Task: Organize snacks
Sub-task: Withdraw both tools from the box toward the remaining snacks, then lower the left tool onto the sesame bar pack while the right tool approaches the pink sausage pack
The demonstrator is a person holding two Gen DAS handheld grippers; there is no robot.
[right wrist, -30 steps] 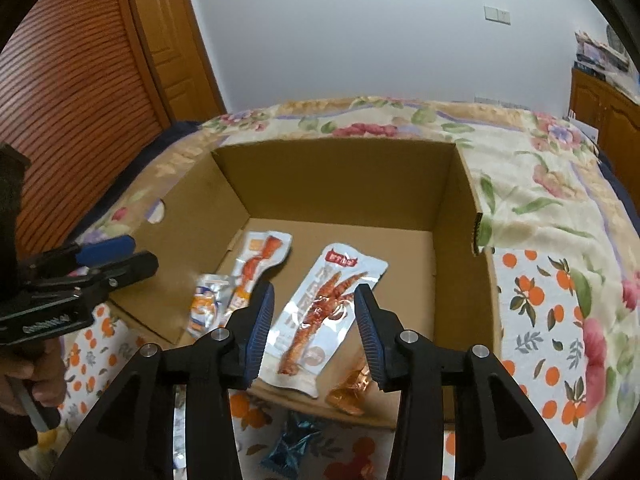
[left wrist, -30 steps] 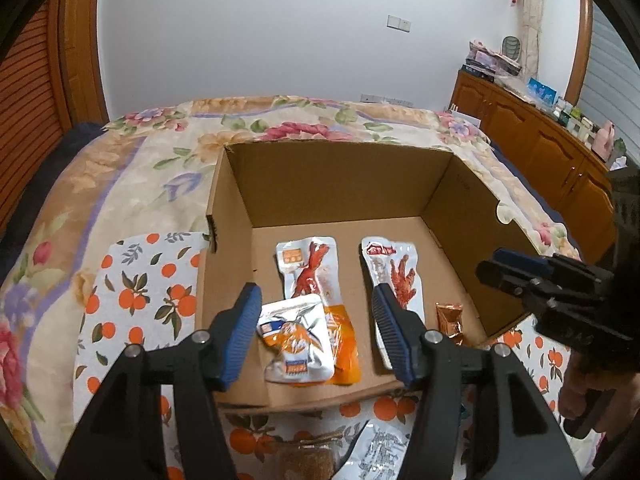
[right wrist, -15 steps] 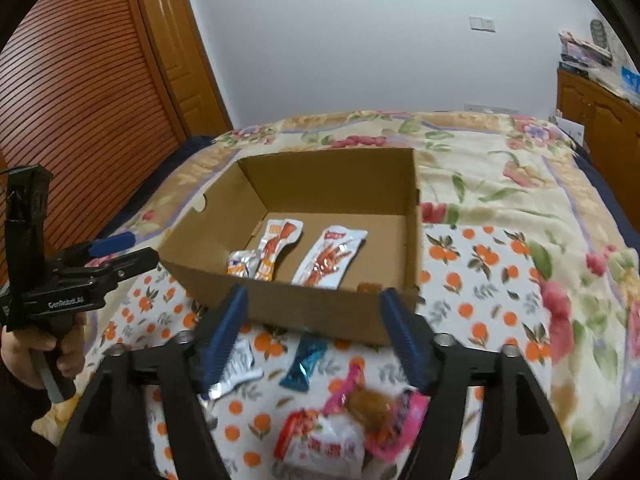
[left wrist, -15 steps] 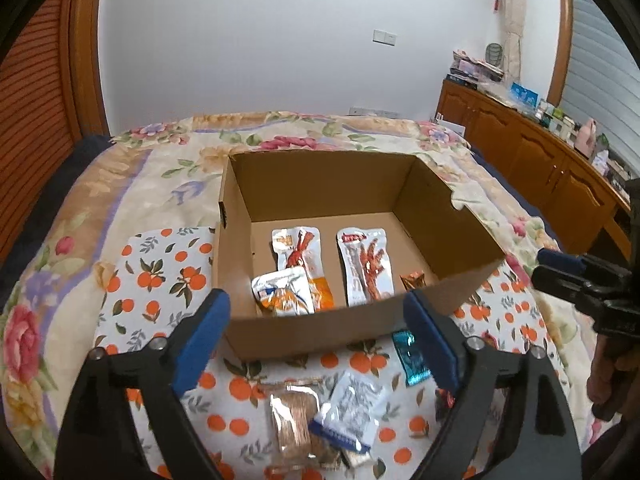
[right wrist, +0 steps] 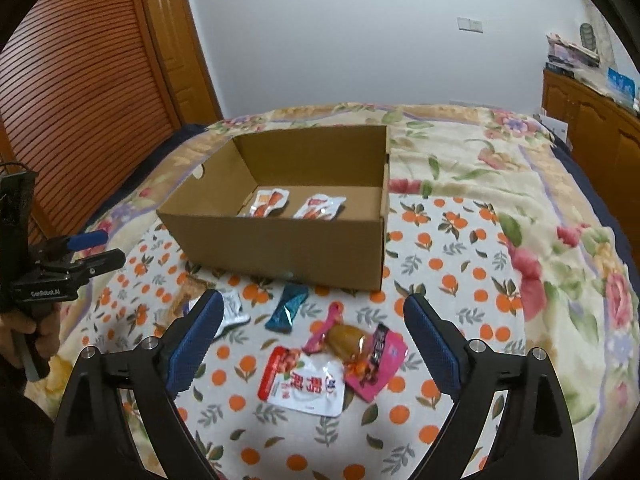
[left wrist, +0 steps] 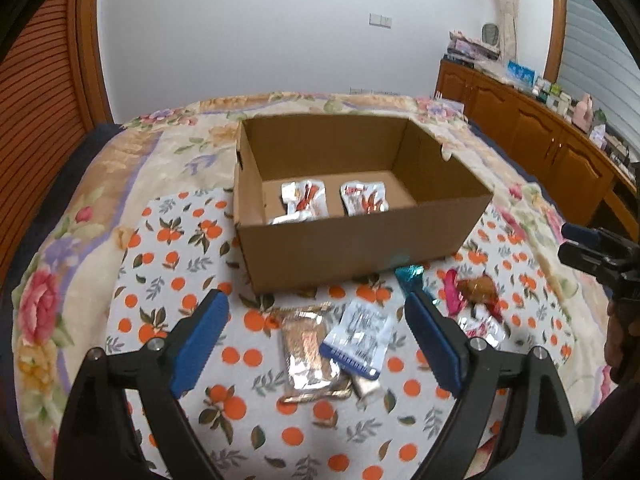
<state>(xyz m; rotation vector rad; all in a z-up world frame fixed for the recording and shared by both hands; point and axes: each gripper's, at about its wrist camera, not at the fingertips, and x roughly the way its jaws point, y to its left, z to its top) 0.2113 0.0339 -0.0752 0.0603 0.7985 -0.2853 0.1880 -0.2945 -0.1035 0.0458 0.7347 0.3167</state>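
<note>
L gripper (left wrist: pixel 316 344) wide, empty, over white-blue packet (left wrist: pixel 357 340); R gripper (right wrist: pixel 314 344) wide, empty. Drop straight, pinch top packet only, lift clear of foil pack (left wrist: pixel 306 354) → box (left wrist: pixel 352 248).

Light: I see soft, even indoor brightness, slightly cool.
Shadows: faint, inside the cardboard box (left wrist: pixel 360 236).
Glare: small glints on foil packets (left wrist: pixel 310 354).
Blur: mild smear in my left view.
Edges: strong fisheye bending, black corners.

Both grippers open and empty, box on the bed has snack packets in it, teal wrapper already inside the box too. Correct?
Not quite: the teal wrapper lies on the cloth in front of the cardboard box, not inside, per the right wrist view. Left gripper and right gripper are open and empty.
</note>
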